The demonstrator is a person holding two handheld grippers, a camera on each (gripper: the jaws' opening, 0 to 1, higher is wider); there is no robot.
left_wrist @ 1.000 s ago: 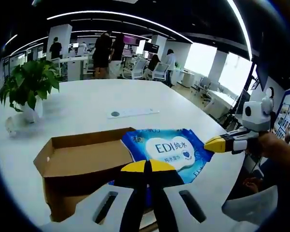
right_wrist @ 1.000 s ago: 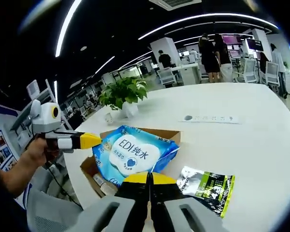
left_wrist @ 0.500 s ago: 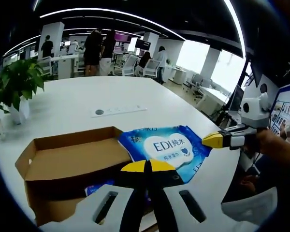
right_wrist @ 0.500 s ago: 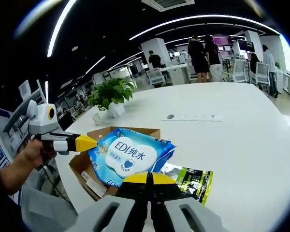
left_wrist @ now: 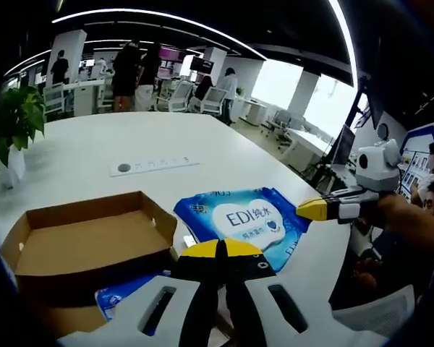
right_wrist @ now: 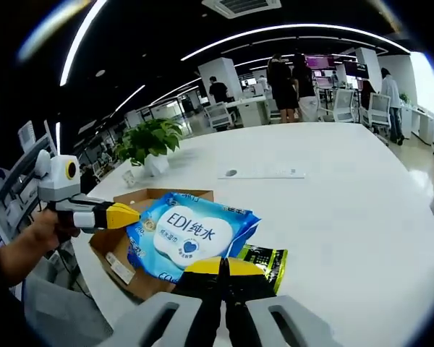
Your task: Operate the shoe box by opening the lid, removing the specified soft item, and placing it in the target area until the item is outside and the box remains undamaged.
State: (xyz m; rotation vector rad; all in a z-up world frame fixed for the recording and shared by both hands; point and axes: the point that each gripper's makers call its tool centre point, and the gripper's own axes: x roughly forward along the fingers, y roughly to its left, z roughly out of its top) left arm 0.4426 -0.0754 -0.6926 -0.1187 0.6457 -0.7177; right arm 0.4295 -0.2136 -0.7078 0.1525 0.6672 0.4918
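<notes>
A blue wet-wipes pack (left_wrist: 249,220) with a white "EDI" label hangs in the air just right of the open cardboard shoe box (left_wrist: 87,242). My left gripper (left_wrist: 220,248) is shut on the pack's near edge. My right gripper (left_wrist: 309,210) comes in from the right, shut on the pack's right corner. In the right gripper view the pack (right_wrist: 192,231) sits above my right gripper (right_wrist: 223,265), with the left gripper (right_wrist: 130,215) at its left edge and the box (right_wrist: 141,195) below and behind. A second blue packet (left_wrist: 119,300) lies low by the box.
A green-and-black packet (right_wrist: 266,260) lies on the white table (right_wrist: 333,217) beside the box. A white power strip (left_wrist: 153,165) lies farther back, and a potted plant (right_wrist: 148,141) stands beyond the box. People and office chairs are in the background.
The wipes pack, held by both grippers, has moved off the box's edge toward the side; a gap now shows between pack and box. Both views have shifted with the hands.
</notes>
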